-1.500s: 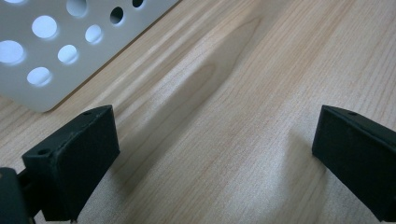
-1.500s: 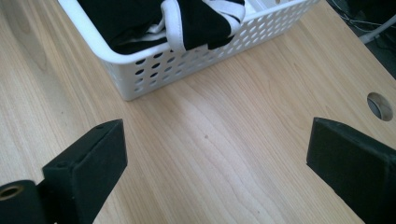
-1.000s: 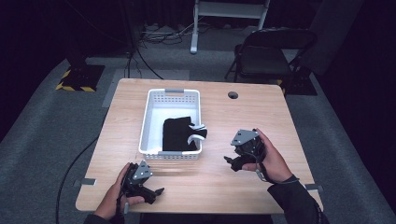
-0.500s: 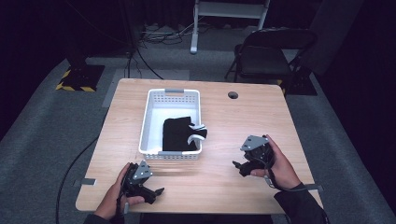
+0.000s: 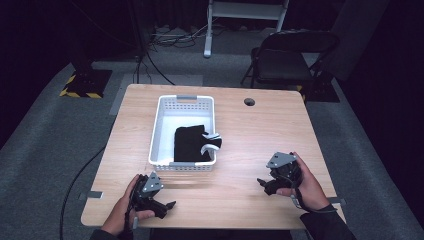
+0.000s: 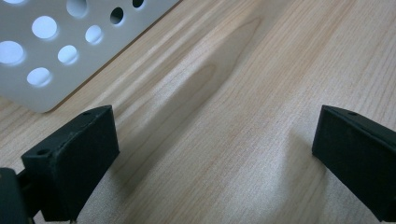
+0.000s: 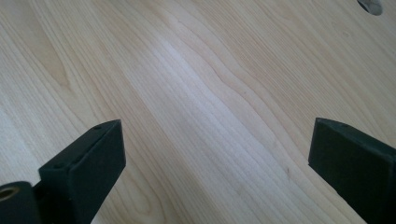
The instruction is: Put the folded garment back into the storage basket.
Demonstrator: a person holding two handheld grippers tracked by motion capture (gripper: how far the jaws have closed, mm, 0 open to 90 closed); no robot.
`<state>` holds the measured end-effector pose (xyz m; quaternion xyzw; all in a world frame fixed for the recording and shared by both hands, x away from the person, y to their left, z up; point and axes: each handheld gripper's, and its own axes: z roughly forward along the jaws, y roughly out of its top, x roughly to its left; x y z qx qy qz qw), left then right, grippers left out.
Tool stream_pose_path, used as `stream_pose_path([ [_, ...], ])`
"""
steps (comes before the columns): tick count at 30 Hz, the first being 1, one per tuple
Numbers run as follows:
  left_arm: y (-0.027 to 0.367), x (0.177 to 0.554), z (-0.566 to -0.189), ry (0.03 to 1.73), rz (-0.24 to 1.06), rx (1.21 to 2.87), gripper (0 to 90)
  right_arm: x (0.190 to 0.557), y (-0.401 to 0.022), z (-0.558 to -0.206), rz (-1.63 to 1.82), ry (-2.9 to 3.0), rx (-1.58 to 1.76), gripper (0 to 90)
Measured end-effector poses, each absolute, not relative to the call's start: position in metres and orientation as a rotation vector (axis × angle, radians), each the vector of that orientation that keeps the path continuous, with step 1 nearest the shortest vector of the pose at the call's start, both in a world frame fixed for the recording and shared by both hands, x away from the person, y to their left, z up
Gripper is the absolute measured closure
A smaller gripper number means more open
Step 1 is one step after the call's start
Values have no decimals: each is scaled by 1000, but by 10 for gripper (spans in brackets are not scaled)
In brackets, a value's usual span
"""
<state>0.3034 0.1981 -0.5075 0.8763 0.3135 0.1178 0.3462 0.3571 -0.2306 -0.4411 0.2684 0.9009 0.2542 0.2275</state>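
A white perforated basket stands on the wooden table, left of centre. Inside it lies a folded black garment with a white-trimmed part at its right edge. My left gripper rests near the table's front left edge, just in front of the basket, open, with bare wood between its jaws. The basket's corner appears at the top left of the left gripper view. My right gripper sits at the front right of the table, open over bare wood, well to the right of the basket.
A round cable hole is in the table's far side, also glimpsed as the hole in the right gripper view. A black folding chair stands beyond the table. Cables run over the grey floor at left.
My right gripper has moved toward the front right of the table, away from the basket. The left gripper has stayed in place.
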Motion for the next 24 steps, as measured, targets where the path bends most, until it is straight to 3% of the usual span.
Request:
stream_pose_path([
  [24, 198, 303, -508, 813, 306, 2274, 4, 344, -270, -467, 713, 2450, 817, 43],
])
